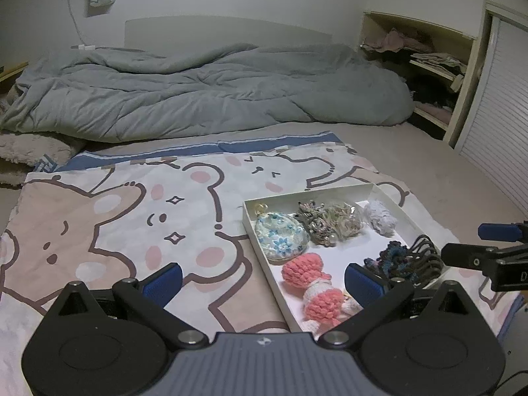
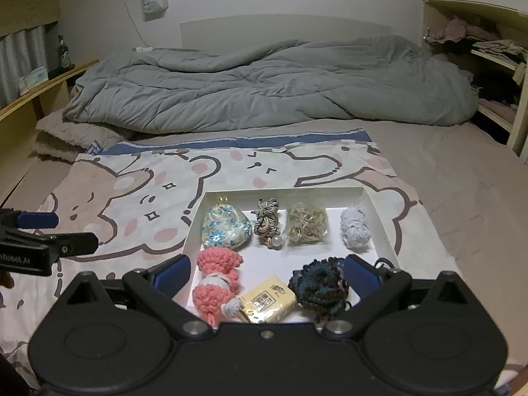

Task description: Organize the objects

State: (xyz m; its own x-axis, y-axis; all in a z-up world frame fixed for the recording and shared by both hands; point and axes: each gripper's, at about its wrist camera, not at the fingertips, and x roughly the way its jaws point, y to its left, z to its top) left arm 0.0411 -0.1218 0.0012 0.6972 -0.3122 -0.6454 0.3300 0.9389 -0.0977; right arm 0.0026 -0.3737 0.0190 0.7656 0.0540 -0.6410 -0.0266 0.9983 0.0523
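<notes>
Both grippers, left (image 1: 262,279) and right (image 2: 266,272), are hovering released and empty over the tray (image 2: 379,213), where the trinkets are lying sorted in rows.

A bed (image 2: 462,178) carries it all: a rumpled grey duvet (image 2: 270,85) across its far end, a bear-print cloth (image 2: 132,198) spread at the near edge, a white tray (image 2: 379,217) resting on that cloth.

The yellow packet (image 2: 267,303) has print too small to read, its near edge hidden behind the right hand-held gripper (image 2: 266,274).
</notes>
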